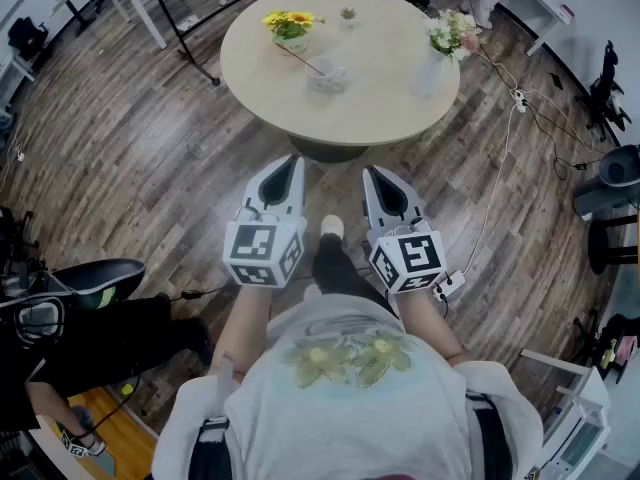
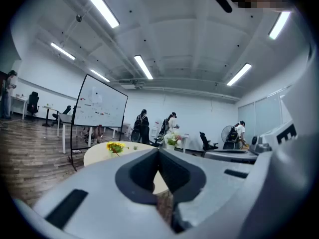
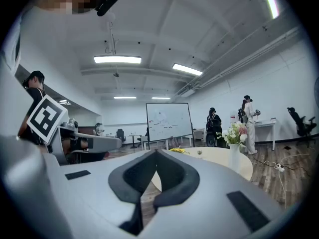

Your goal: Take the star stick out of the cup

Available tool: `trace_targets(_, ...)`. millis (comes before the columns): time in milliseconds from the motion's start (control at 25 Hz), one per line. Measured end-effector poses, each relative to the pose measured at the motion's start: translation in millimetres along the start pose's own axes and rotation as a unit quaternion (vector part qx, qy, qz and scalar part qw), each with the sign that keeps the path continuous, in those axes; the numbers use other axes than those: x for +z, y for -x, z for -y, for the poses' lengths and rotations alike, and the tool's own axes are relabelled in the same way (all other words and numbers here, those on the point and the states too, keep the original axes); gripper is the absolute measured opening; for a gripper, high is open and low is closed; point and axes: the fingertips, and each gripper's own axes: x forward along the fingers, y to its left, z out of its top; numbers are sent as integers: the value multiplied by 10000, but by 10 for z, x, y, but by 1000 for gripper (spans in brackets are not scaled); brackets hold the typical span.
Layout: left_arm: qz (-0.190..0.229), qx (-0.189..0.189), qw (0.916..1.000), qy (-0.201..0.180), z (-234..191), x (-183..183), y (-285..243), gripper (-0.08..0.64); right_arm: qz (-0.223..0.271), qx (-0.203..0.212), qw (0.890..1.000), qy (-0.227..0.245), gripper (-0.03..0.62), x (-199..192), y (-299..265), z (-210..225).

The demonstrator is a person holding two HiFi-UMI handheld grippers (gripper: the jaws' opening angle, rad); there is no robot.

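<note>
A clear cup point(image 1: 326, 73) stands near the middle of the round beige table point(image 1: 380, 98), far ahead of me. A thin stick point(image 1: 303, 60) leans out of it toward the upper left; its star end is too small to make out. My left gripper point(image 1: 291, 159) and right gripper point(image 1: 371, 171) are held side by side in front of my body, short of the table and pointing at it. Both are shut with nothing between the jaws, which meet at their tips in the left gripper view point(image 2: 158, 151) and in the right gripper view point(image 3: 155, 151).
On the table are a pot of yellow flowers point(image 1: 287, 24), a tiny plant point(image 1: 348, 14) and a white vase of flowers point(image 1: 438, 56). A cable and power strip point(image 1: 450, 285) lie on the wooden floor at my right. A black chair point(image 1: 95, 278) stands at my left. People stand beyond a whiteboard point(image 2: 99, 106).
</note>
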Motion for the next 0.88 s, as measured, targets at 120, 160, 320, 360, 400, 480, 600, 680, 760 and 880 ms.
trace_targets(120, 6, -30, 10000, 67, -45, 25, -62, 3, 13, -4, 10000, 29, 17, 8, -26, 35)
trace_targets(160, 17, -48, 10000, 68, -56, 42, -82, 3, 14, -9, 10000, 34, 17, 11, -39, 47)
trace_targets(320, -44, -191, 9997, -111, -46, 90, -189, 3, 57, -43, 10000, -42, 17, 35, -125, 119)
trace_targets(360, -63, -217, 9997, -132, -48, 96, -218, 5, 68, -35, 9999, -75, 17, 40, -156, 134)
trace_targets(400, -70, -232, 9996, -123, -60, 106, -245, 5, 71, -23, 9999, -98, 17, 45, -191, 146)
trace_targets(480, -58, -235, 9997, -75, -106, 139, -290, 23, 64, 2, 9999, -112, 17, 56, -267, 162)
trace_targets(600, -19, -211, 9997, -83, -201, 201, -365, 56, 41, 37, 9999, -115, 18, 65, -392, 190)
trace_targets(680, -11, -162, 9998, -127, -271, 235, -435, 90, 29, 56, 9999, -137, 17, 67, -476, 224)
trace_targets(760, 13, -113, 9998, -152, -339, 273, -514, 124, 20, 76, 9999, -153, 17, 70, -558, 267)
trace_targets(880, 104, -61, 9998, -139, -439, 339, -651, 205, 10, 87, 9998, -160, 17, 72, -698, 351)
